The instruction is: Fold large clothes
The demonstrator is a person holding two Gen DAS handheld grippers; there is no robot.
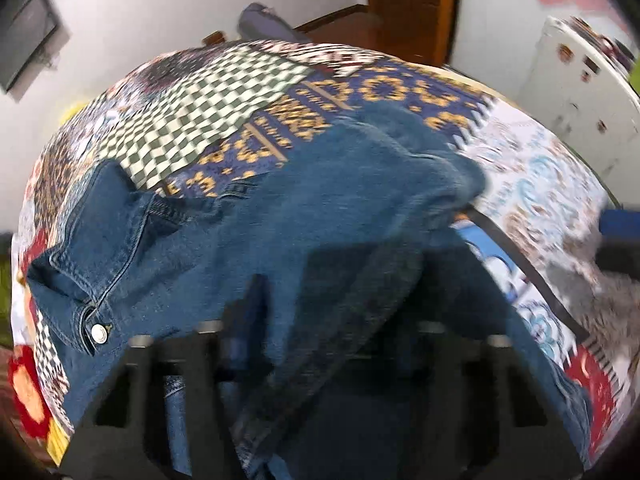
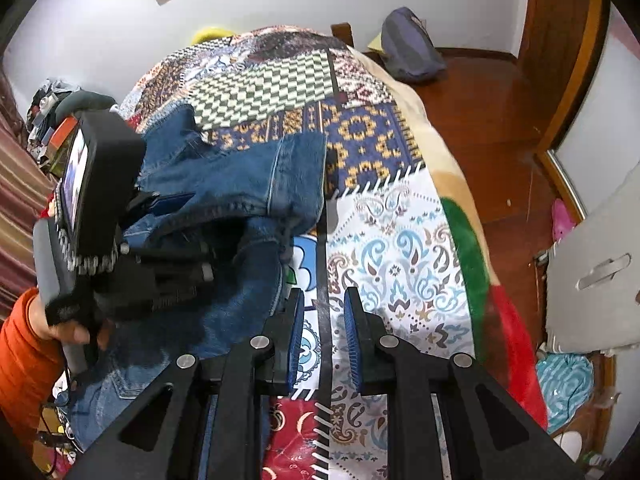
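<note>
The left gripper grasps a fold of the denim jacket on the patchwork blanket, while the right gripper, clenched and empty, hangs just right of it.

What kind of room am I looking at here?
Most likely a bedroom in a home: a bed under a colourful patchwork-print blanket, a reddish wooden floor, and a blue denim jacket spread on the bed.
</note>
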